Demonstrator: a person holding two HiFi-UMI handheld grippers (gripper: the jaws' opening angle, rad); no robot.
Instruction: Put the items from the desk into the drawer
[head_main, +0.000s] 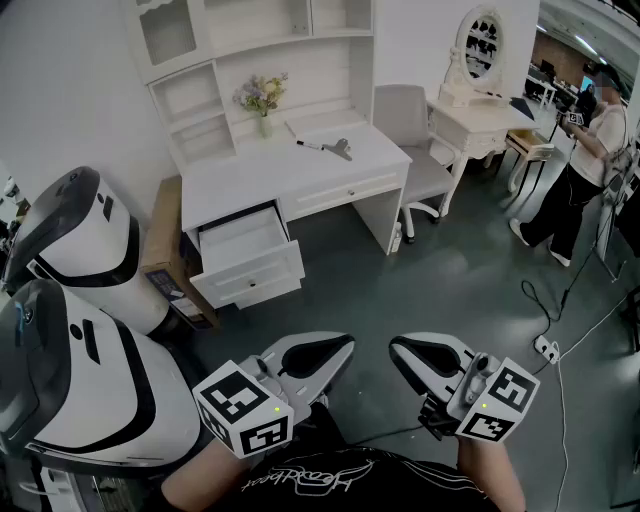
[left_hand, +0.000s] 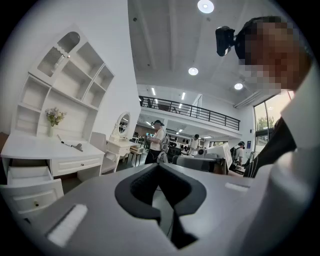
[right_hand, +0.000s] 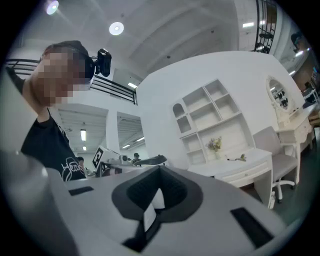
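White bench (head_main: 260, 180) holds pen (head_main: 308, 146) and grey tool (head_main: 341, 150), nothing stowed yet; drawer (head_main: 250, 272) under its top open; left claw (head_main: 335, 352) and right claw (head_main: 405, 352) pressed together, empty, well apart from it.

Ahead of me: dark grey-green floor (head_main: 450, 280), plain white wall (head_main: 70, 90). A white desk (head_main: 250, 175) carries a shelf unit (head_main: 190, 95). To its right stand a chair (head_main: 400, 110) and a dressing table (head_main: 470, 125) with an oval mirror (head_main: 485, 42). Round ceiling lights (left_hand: 193, 71) are lit.
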